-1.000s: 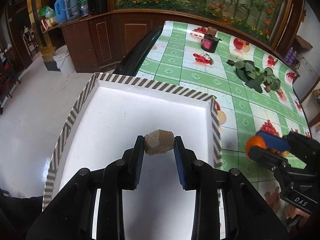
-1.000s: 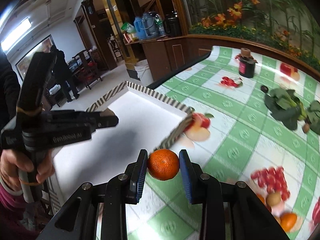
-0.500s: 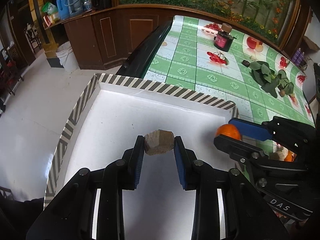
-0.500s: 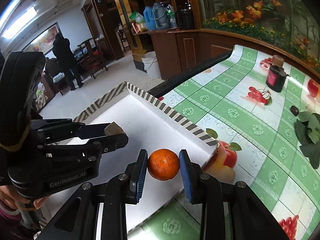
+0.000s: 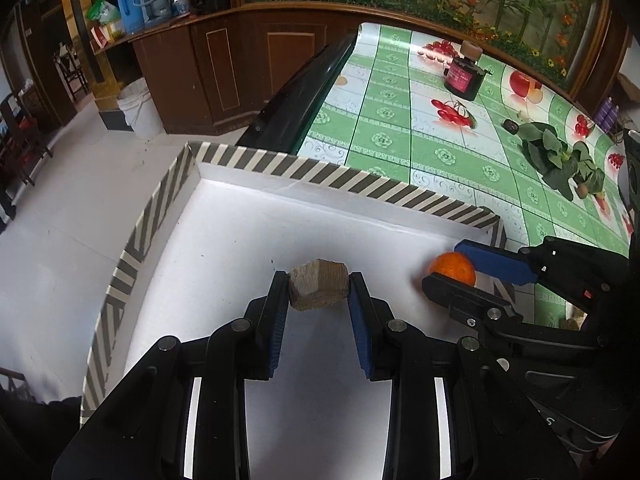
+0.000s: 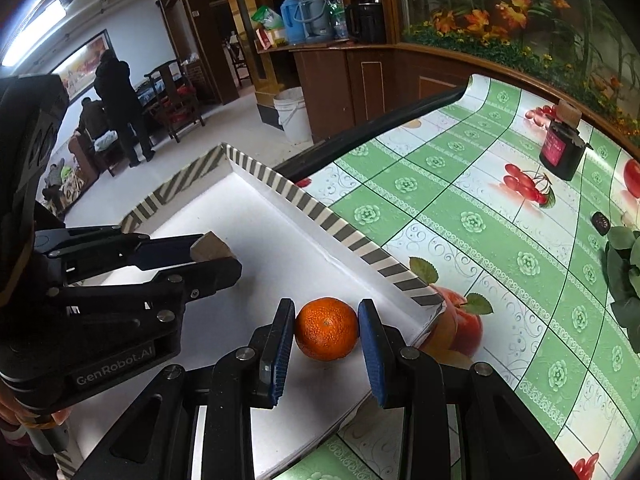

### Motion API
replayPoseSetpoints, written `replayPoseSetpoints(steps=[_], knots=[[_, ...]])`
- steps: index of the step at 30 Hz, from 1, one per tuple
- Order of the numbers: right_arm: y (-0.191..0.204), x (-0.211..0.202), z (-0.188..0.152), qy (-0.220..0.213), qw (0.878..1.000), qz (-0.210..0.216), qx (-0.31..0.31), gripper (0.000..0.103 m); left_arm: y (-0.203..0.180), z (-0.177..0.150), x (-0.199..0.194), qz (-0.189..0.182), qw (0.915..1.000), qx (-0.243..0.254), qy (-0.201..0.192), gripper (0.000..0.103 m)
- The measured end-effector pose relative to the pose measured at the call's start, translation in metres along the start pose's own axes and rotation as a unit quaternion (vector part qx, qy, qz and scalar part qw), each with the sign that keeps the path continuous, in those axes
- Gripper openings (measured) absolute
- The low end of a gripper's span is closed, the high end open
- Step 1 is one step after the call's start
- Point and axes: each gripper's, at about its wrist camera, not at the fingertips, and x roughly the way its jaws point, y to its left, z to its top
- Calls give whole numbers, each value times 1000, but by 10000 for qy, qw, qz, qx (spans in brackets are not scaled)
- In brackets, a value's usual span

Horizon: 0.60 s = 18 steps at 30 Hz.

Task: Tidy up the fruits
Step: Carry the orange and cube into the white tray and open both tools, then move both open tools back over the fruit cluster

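Orange (image 6: 326, 334): round, firm, light, dimpled skin; right gripper (image 6: 326, 340) jaws clamp its sides over the tray (image 6: 360, 248). Brown fruit (image 5: 318, 290): small, lumpy, probably hard; left gripper (image 5: 319, 300) jaws pinch it mid-body.

Matt white paper-like tray (image 5: 224, 216) at frame centre; dimpled, slightly shiny orange (image 6: 326, 334); rough, dull brown fruit (image 5: 318, 290); glossy plastic tablecloth (image 6: 500, 208) at right.

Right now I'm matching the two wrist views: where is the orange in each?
Left wrist: orange at right, held in the right gripper.
Right wrist: orange at bottom centre.
Shared landmark: the striped tray rim.
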Motion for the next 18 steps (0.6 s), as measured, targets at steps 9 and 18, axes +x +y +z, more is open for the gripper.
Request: replayPoseSetpoints(steps=[9,18], knots=[[-1,-12,-2,-205,9997,120,90,48,13,-6,-1,-525,9981,-318,41,48],[-9,-73,-32,-606,9965,219,541,48,-13,-22,-46,-179,9980,87,-599,48]])
